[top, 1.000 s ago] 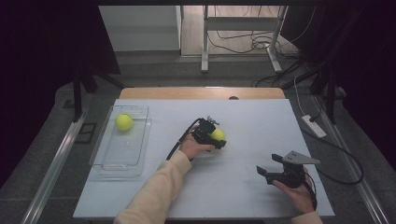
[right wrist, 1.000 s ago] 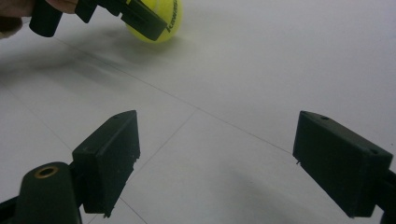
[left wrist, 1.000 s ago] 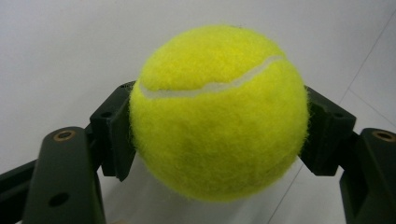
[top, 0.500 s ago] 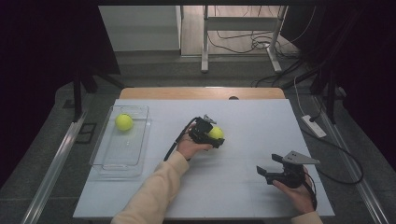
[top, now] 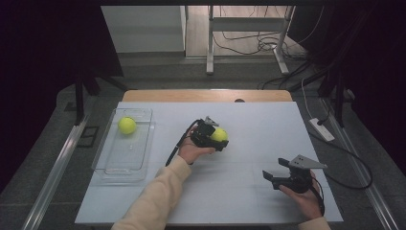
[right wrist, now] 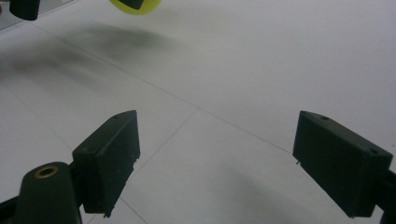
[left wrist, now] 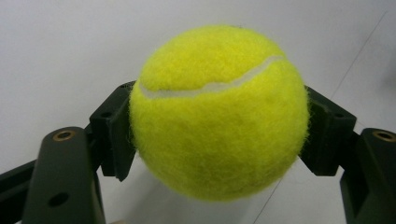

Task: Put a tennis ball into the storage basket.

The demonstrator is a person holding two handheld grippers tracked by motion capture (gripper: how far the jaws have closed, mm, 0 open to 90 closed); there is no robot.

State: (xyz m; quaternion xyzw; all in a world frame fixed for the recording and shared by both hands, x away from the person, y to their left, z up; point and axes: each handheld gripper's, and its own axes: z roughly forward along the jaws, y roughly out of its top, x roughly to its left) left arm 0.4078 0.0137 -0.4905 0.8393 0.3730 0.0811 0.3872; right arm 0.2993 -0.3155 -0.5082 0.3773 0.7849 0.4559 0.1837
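— Containers on the table (top: pixel 249 191)?

— Just one: a clear plastic tray (top: pixel 111 163), shallow and rectangular, lying lengthwise along the left side of the white surface. See-through walls and floor.

— Anything inside?

— A single yellow tennis ball in the tray (top: pixel 127 125), resting at the far end, close to the far left corner. Rest of the tray floor bare.

— And the second ball?

— Outside the tray, well apart from it, near the middle of the table. Clamped in the left gripper (top: pixel 216 138). Seen close up in the left gripper view as a held tennis ball (left wrist: pixel 218 112), fuzzy yellow with a white seam curving across the upper part, both black pads pressed into the felt at left and right. Looks lifted slightly clear of the surface, with a soft shadow beneath; hard to be sure from above.

— Left hand?

— Wrapped around the gripper body from the near side, cream sleeve reaching in from the bottom edge, black cable looping back toward the forearm.

— Right gripper (top: pixel 269 177)?

— Near the front right of the table, well apart from tray and balls. Jaws spread wide, nothing between them but bare white tabletop, plain in the right gripper view (right wrist: pixel 212 161). Grey three-cornered plate on top. Pointed left, toward the middle of the table.
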